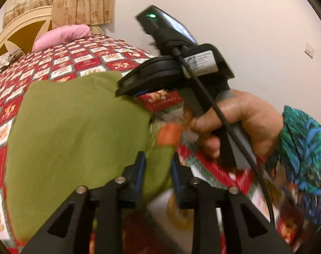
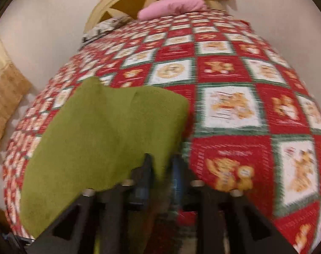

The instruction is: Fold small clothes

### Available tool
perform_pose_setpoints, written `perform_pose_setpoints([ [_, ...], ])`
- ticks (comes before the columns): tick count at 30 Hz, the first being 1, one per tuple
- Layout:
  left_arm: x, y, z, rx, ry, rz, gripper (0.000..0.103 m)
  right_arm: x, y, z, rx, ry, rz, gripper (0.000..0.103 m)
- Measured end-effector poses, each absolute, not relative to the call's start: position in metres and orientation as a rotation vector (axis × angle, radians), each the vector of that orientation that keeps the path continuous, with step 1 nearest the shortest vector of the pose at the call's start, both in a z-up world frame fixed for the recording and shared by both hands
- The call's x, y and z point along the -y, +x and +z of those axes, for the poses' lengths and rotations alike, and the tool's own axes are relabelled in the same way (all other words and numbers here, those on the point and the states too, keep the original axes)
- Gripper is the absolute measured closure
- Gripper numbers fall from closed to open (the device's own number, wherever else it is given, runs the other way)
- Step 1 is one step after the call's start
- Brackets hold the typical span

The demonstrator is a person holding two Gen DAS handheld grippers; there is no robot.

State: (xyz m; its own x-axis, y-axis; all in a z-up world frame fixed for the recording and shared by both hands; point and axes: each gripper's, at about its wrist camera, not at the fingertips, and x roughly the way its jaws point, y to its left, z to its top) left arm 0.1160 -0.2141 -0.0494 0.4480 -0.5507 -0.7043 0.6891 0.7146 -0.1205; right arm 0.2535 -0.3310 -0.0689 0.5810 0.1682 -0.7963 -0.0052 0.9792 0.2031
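A green cloth (image 1: 75, 127) lies on the red patchwork bedspread (image 1: 61, 63). My left gripper (image 1: 158, 169) has a near corner of the cloth between its blue-padded fingers and is shut on it. In the right wrist view the same green cloth (image 2: 109, 131) spreads to the left, and my right gripper (image 2: 162, 169) holds its near edge between its fingers, lifted a little off the bedspread (image 2: 234, 105). The right gripper's body, held by a hand (image 1: 240, 122), shows in the left wrist view to the right of the cloth. Both views are motion-blurred.
A pink pillow (image 1: 63, 36) and a cream headboard (image 1: 18, 31) stand at the far end of the bed, with patterned curtains (image 1: 82, 0) behind. A grey patterned pillow (image 2: 105, 28) lies at the far left. A white wall (image 1: 245, 31) runs along the right.
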Motion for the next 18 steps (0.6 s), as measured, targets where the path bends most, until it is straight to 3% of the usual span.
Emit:
perform_pose_setpoints([
  [6,0.152,0.083,-0.026,-0.714,0.184,-0.739,0.026,0.335,0.189,-0.032,-0.843,0.206,0.027,0.068],
  [11,0.108,0.095,-0.015,-0.705,0.077,-0.651,0.025,0.327,0.124,-0.011,-0.762,0.318,0.077,0.067],
  [14,0.095,0.114,-0.017,-0.732,0.034,-0.543,0.025,0.32,0.107,-0.016,-0.766,0.385,0.115,0.054],
  [18,0.085,0.134,-0.03,-0.804,-0.017,-0.455,0.025,0.302,0.106,-0.026,-0.785,0.382,0.126,0.054],
])
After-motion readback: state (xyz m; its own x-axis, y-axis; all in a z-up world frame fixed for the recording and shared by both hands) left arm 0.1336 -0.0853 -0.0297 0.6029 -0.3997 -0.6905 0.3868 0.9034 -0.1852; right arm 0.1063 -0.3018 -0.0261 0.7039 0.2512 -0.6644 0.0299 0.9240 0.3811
